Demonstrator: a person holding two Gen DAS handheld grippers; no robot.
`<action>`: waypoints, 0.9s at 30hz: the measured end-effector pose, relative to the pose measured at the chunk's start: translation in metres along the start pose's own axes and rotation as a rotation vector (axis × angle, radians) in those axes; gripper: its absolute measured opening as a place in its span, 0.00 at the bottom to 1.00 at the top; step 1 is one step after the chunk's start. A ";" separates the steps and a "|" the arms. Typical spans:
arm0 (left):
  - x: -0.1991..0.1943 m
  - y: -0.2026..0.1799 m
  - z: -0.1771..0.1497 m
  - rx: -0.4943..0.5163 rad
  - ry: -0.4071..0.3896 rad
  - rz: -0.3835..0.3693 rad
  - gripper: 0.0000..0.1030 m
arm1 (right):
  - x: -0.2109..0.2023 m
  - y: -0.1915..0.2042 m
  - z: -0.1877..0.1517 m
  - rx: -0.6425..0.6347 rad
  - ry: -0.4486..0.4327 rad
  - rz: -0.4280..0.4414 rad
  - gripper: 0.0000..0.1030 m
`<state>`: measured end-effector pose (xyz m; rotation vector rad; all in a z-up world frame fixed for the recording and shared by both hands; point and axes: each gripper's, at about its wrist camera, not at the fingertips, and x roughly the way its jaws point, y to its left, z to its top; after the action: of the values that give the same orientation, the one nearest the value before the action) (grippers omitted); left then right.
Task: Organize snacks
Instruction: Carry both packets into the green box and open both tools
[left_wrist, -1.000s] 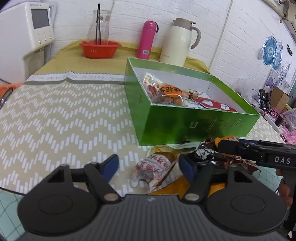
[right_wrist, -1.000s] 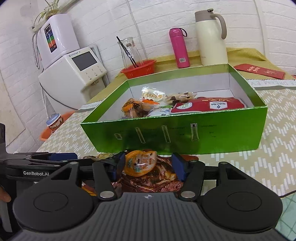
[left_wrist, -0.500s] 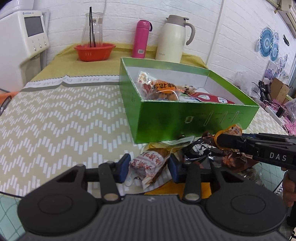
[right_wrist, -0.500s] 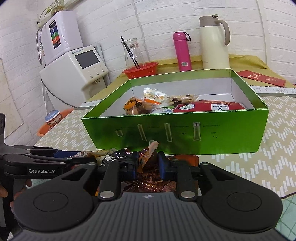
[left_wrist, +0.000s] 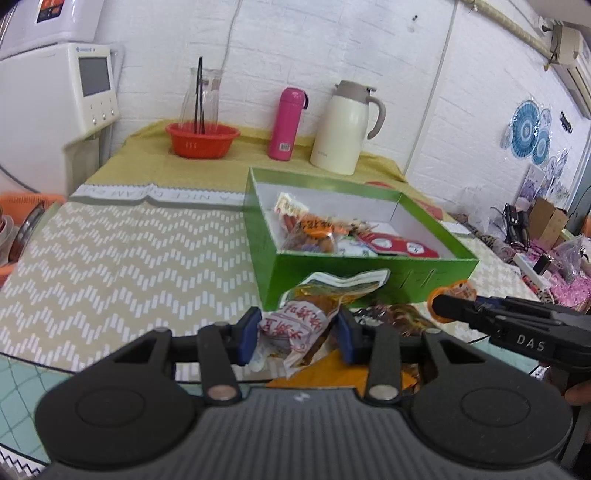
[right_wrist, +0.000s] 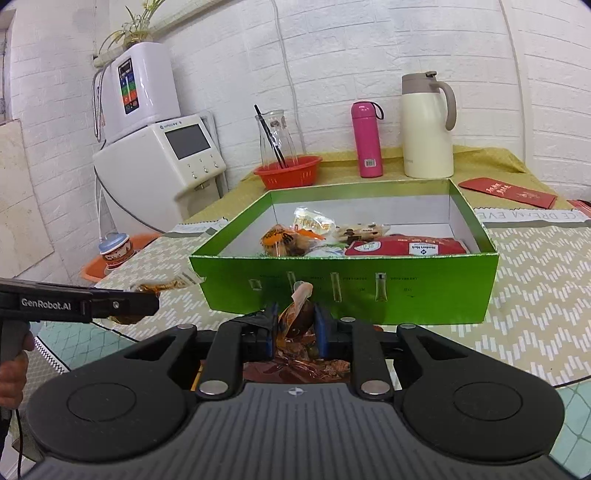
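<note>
Two grippers are each pinching a snack in front of the green box. Left gripper is squeezing a red-and-white packet; right gripper is clamping an orange-brown packet, both just beside the near wall.

A domestic kitchen or dining corner: white brick-pattern wall, countertop water dispenser, cream thermos jug, pink flask and cloth-covered worktop indicate a home.
</note>
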<state>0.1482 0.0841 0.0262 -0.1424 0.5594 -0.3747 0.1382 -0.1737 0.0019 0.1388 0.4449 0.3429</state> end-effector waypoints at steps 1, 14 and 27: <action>-0.004 -0.004 0.005 0.001 -0.017 -0.013 0.39 | -0.003 0.000 0.002 -0.001 -0.011 0.001 0.36; 0.039 -0.045 0.063 0.004 -0.061 -0.087 0.39 | -0.004 -0.035 0.035 0.005 -0.095 -0.097 0.36; 0.145 -0.067 0.084 0.031 0.067 -0.033 0.39 | 0.063 -0.074 0.053 -0.014 0.013 -0.167 0.36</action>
<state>0.2867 -0.0312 0.0415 -0.1099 0.6173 -0.4207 0.2372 -0.2230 0.0091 0.0849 0.4637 0.1833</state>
